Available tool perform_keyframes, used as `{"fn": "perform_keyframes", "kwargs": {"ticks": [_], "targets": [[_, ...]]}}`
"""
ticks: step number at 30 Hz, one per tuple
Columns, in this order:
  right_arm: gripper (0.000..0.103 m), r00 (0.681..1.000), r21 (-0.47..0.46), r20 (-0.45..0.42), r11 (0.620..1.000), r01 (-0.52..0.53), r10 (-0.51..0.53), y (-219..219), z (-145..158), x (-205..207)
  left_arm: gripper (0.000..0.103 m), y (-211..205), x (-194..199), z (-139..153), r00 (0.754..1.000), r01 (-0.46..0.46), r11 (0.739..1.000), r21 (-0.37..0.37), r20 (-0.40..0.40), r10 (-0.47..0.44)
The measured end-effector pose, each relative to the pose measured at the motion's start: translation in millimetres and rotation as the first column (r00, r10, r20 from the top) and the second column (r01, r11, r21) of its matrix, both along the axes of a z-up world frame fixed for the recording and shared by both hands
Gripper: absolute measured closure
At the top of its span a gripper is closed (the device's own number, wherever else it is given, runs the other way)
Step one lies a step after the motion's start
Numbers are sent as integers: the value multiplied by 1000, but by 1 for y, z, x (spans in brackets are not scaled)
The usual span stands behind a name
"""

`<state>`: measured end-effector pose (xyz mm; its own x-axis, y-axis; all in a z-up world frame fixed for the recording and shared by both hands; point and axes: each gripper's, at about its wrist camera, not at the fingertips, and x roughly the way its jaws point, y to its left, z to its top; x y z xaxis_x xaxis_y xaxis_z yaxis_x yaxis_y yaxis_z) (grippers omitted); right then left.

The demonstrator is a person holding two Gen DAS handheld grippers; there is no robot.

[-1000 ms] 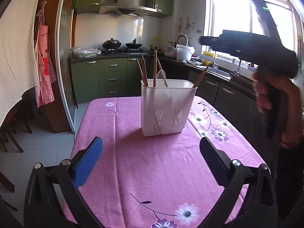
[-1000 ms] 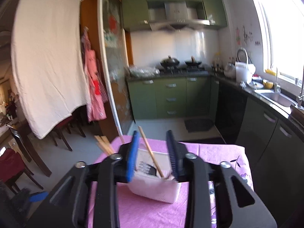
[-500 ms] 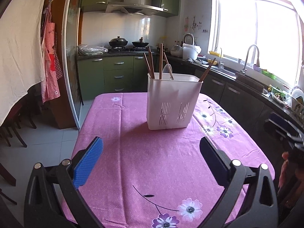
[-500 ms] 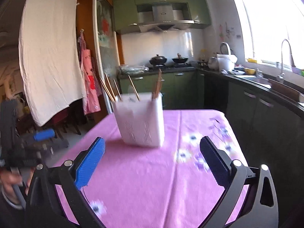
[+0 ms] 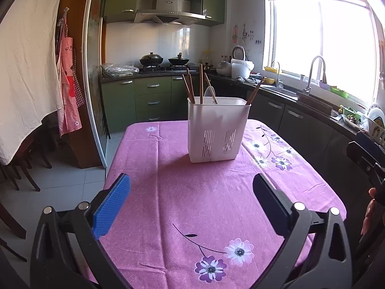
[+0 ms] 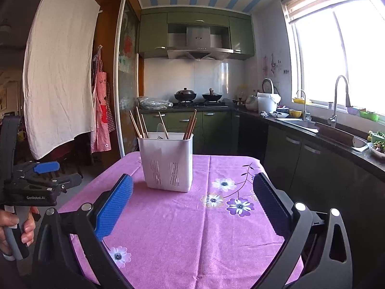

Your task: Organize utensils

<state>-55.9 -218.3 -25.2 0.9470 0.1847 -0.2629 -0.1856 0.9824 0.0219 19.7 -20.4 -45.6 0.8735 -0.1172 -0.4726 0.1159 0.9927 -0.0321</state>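
We hold two grippers, one in each hand, and both are empty. The left gripper (image 5: 191, 202) has its jaws spread wide over the pink flowered tablecloth (image 5: 216, 204), with nothing between the blue pad and the dark one. The right gripper (image 6: 192, 201) is spread just as wide, also above bare cloth.

Ahead of both stands one white utensil holder (image 5: 217, 130), upright on the tablecloth, toward the far end of the table and well apart from either set of fingers. Its long axis runs straight up, and two slotted vent patches show on the wall facing us. Wooden chopsticks (image 6: 140, 124) rise from it, handles up and leaning outward: from the right wrist we count about seven sticks, three at the left, one in the middle, about three bunched at the right. From the left wrist we count about five, since some overlap. One pale spoon (image 5: 209, 93) stands among them, bowl up.

The right wrist view alone shows fork tines (image 6: 160, 136) at the holder's rim, and our left hand (image 6: 14, 226) wrapped on its gripper's handle. The left wrist view alone shows fingertips of our right hand (image 5: 369, 212) at the frame's edge.
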Motion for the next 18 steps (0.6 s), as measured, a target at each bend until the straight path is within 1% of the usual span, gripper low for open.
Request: {"fn": "perform_keyframes", "kwargs": {"ticks": [6,18], "targets": [[5,1000,2,-11,1000,-9,9,1,2,-2,6,2,-10,6,1000,-4,1000,-2,19,4],[5,1000,4,-16,1000,-15,15,4,5,-5,6,4,-19,8,1000,-12,1000,1,29,12]]}}
